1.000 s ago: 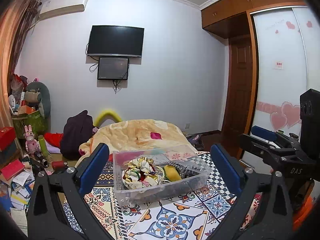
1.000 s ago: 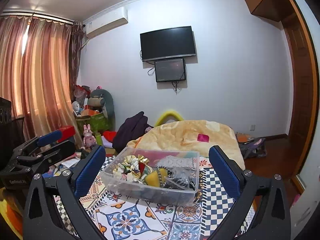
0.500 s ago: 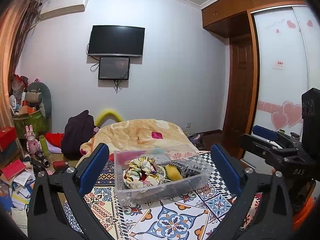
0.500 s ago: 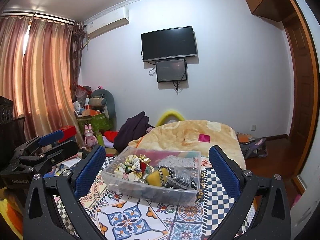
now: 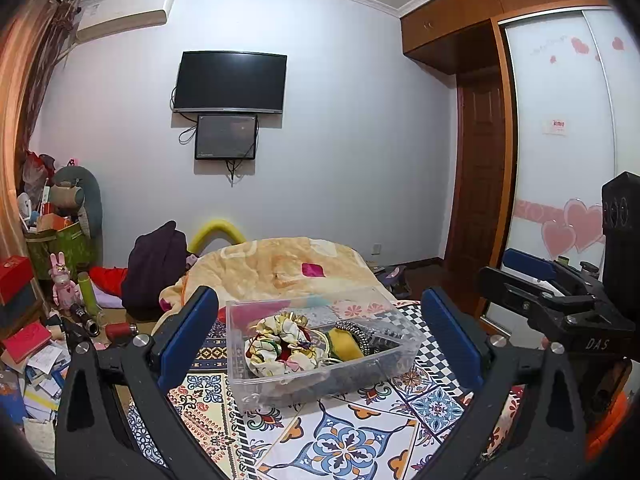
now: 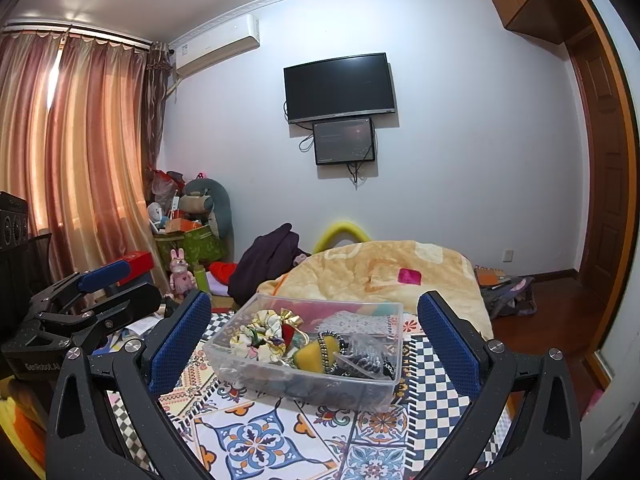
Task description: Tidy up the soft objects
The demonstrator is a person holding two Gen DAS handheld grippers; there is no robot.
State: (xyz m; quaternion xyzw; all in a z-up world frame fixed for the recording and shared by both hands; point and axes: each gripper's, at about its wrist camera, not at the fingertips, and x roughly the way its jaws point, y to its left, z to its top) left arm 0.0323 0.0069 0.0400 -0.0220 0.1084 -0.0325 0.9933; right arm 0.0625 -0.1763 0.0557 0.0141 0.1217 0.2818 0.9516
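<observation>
A clear plastic box (image 5: 384, 364) stands on a patterned tablecloth (image 5: 344, 444). It holds a floral scrunchie (image 5: 276, 340), a yellow soft piece (image 5: 343, 343) and dark hair ties. The box also shows in the right wrist view (image 6: 360, 386), with the scrunchie (image 6: 260, 330) and yellow piece (image 6: 314, 354). My left gripper (image 5: 318, 340) is open and empty, held above the table with the box between its blue pads. My right gripper (image 6: 314, 344) is open and empty, likewise facing the box. Each gripper shows at the side of the other's view.
Behind the table lies a bed with a peach blanket (image 5: 276, 264). A dark bag (image 5: 154, 260), toys and boxes clutter the floor at left (image 5: 36, 344). A wardrobe and door (image 5: 480, 184) stand at right. A TV (image 5: 230, 82) hangs on the wall.
Both views shift very slightly; the box sits a touch further right in each view. The grippers stay open and nothing is taken hold of.
</observation>
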